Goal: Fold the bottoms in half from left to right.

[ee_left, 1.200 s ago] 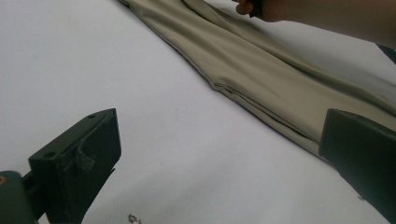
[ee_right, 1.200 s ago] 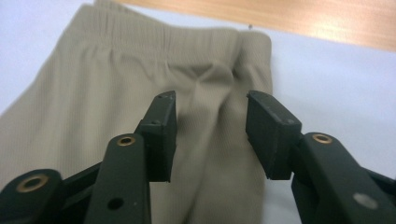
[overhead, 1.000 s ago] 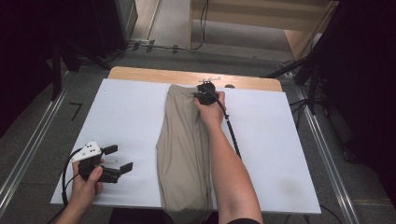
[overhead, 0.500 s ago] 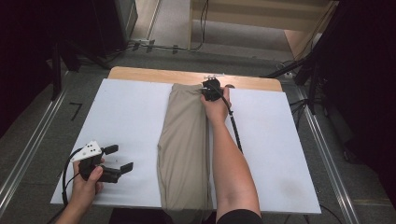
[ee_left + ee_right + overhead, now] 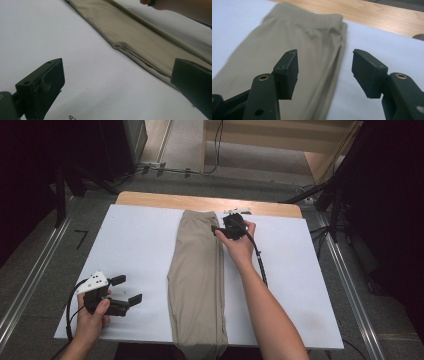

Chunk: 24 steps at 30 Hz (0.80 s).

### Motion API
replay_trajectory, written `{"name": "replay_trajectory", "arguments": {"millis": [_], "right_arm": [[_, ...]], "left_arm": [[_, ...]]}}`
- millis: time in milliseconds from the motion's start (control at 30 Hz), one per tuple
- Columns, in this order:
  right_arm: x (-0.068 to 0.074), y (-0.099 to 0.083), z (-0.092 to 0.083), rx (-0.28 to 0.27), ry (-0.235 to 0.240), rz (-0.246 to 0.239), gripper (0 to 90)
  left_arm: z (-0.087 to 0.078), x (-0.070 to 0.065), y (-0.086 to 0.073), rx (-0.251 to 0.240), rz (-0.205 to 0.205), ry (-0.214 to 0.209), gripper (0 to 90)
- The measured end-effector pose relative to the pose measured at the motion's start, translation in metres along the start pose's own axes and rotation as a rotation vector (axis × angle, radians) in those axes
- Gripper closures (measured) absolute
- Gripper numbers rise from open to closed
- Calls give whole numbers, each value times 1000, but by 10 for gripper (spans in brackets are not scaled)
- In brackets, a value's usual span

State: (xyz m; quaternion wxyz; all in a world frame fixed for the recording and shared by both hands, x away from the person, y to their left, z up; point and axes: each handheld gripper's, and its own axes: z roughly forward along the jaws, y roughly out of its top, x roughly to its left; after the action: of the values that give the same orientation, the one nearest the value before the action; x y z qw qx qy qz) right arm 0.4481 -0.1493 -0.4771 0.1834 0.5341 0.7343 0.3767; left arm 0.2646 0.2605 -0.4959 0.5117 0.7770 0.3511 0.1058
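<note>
A white sheet-covered tabletop fills the middle of the high view, with a strip of bare light wood showing along its far edge at 12 o'clock. Dark stands and black cables crowd the grey floor beyond it, and metal rails run down both sides.

Lying lengthwise down the centre, from 12 to 6 o'clock, is a long folded khaki fabric garment; its near end hangs over the table's front edge. In the right gripper view its folded top edge lies just short of the wood strip, layers stacked along the right side.

The right hand reaches from 5 o'clock toward the garment's far right corner, and the right gripper sits at that edge with its black cable trailing back over the white sheet. Its two black jaws stand well apart, one over the cloth and one over the sheet, gripping nothing.

At 8 o'clock the left hand holds the left gripper low over bare sheet, well apart from the garment, jaws spread wide. Its grey three-cornered plate carries small dark dots; no readable writing.
</note>
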Motion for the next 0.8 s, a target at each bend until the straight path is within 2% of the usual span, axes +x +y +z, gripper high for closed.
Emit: {"name": "replay_trajectory", "arguments": {"millis": [67,133,167,200,233,267,300,333,367,400,433,467,567,600,633,667,700,733,800], "right_arm": [[7,-13,-18,12,16,-30,404],[15,-29,-36,15,47,-63,423],[18,-37,-45,11,70,-73,449],[18,-37,-45,11,70,-73,449],[24,-55,-64,5,113,-84,496],[28,-64,-73,4,131,-93,508],[28,-64,-73,4,131,-93,508],[35,-83,-91,-5,136,-120,548],[39,-92,-99,-7,145,-127,558],[43,-101,-107,-11,163,-133,570],[43,-101,-107,-11,163,-133,570],[50,-119,-122,-19,198,-143,596],[63,-143,-143,-31,238,-167,667],[67,-151,-149,-35,236,-177,693],[67,-151,-149,-35,236,-177,693],[76,-162,-159,-33,245,-210,759],[76,-162,-159,-33,245,-210,759],[80,-173,-170,-45,282,-210,847],[84,-186,-178,-30,317,-182,880]], "left_arm": [[1,-5,0,8,-19,31,76],[4,-12,0,9,-38,43,148],[6,-16,0,13,-37,44,148],[6,-16,0,13,-37,44,150],[10,-27,1,21,-36,23,168],[12,-34,1,27,-25,11,202],[12,-34,1,27,-25,11,237],[15,-49,0,43,-1,-9,273],[15,-49,0,43,-1,-9,308],[17,-63,0,65,13,-30,342],[17,-63,0,65,13,-30,388],[19,-78,-3,79,20,-52,428],[24,-98,-8,111,22,-103,503],[26,-104,-10,130,23,-102,514],[26,-104,-10,130,23,-102,535],[31,-115,-14,175,15,-76,573],[31,-115,-14,175,15,-76,615],[33,-121,-19,195,0,-83,644],[33,-124,-21,204,-10,-86,667]]}}
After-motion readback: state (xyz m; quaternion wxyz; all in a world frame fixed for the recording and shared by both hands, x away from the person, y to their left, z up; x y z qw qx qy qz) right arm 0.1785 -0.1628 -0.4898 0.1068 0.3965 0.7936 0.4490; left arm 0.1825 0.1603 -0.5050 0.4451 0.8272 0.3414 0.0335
